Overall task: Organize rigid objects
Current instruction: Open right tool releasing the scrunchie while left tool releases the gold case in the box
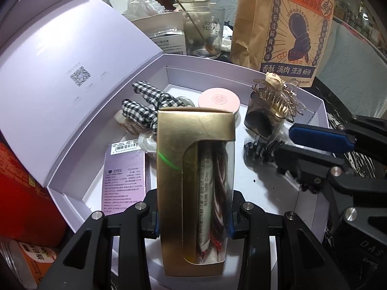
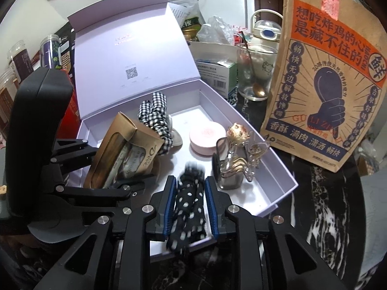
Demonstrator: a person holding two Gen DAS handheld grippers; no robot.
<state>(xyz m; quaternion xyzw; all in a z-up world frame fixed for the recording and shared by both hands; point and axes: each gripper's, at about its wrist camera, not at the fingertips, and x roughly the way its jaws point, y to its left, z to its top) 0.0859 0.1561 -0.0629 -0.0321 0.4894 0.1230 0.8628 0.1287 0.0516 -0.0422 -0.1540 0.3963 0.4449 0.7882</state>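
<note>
Black marble with white veins forms the worktop, crowded at the back with a brown paper bag, a glass holding a spoon, a cream bottle and jars at the far left. On it stands a pale lilac box with its lid hinged open and leaning back.

Left hand-held gripper is closed on a gold carton, its blue pads pressing the carton's two sides near the lower end. That carton has a clear window showing sachets inside and is held over the near left part of the box; in the right wrist view it is tilted with its top end leaning toward the lid. Just beside it, flat on the box floor, lies a pink card pack with a barcode label.

Right hand-held gripper is clamped on a black polka-dot hair clip, which sits between the blue pads above the near edge of the box; its far end is blurred. From the left wrist view the clip pokes out from between the right fingers above the box floor.

Further back in the box are a black-and-white gingham bow, a round pink compact and a smoky clear case with an amber claw clip perched on its rim.
</note>
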